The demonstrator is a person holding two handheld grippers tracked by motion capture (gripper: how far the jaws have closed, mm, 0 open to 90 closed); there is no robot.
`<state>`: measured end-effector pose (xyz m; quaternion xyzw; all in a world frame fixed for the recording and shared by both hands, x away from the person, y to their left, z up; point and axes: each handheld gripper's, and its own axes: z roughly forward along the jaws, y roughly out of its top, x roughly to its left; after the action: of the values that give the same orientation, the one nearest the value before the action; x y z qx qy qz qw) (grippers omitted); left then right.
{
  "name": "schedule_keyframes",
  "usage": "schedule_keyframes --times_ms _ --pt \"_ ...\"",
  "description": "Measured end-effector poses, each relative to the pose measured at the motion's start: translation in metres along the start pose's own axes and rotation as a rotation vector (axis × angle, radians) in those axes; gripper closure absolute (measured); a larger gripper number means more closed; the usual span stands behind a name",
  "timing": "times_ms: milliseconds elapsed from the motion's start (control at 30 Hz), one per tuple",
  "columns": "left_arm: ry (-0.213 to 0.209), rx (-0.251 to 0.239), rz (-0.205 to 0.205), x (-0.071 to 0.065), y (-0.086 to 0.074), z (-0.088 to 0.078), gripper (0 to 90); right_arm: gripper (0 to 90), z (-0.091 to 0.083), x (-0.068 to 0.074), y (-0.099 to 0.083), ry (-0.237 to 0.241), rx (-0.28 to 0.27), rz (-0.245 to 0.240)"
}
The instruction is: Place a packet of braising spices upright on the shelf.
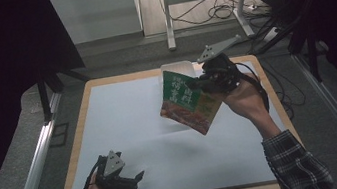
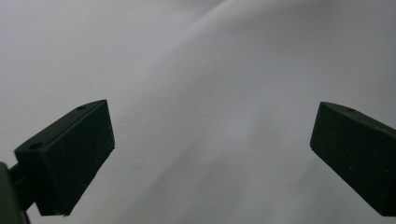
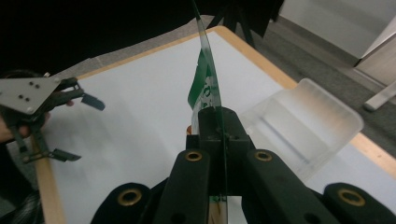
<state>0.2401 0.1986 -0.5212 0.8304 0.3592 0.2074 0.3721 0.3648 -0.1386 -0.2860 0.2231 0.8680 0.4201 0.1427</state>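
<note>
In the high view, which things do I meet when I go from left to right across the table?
Left gripper, open, near the front edge → green printed food pouch, lifted → right gripper, shut on its edge.

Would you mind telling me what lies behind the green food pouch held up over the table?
Behind the green food pouch, pinched by the right gripper, a clear plastic tray rests at the table's far edge. From the high view the pouch covers the tray's near part.
</note>
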Motion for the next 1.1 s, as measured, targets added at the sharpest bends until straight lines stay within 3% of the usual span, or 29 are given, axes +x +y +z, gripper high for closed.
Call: schedule_keyframes --times_ms 333,1100 --pt "0.003 0.0 0.0 0.0 0.0 0.0 0.0 88.9 0.0 -0.024 0.023 -0.02 -0.034 0.03" --pt "0.007 -0.01 -0.005 0.001 -0.001 -0.001 0.0 89.0 0.037 -0.078 0.058 -0.1 -0.066 0.065"
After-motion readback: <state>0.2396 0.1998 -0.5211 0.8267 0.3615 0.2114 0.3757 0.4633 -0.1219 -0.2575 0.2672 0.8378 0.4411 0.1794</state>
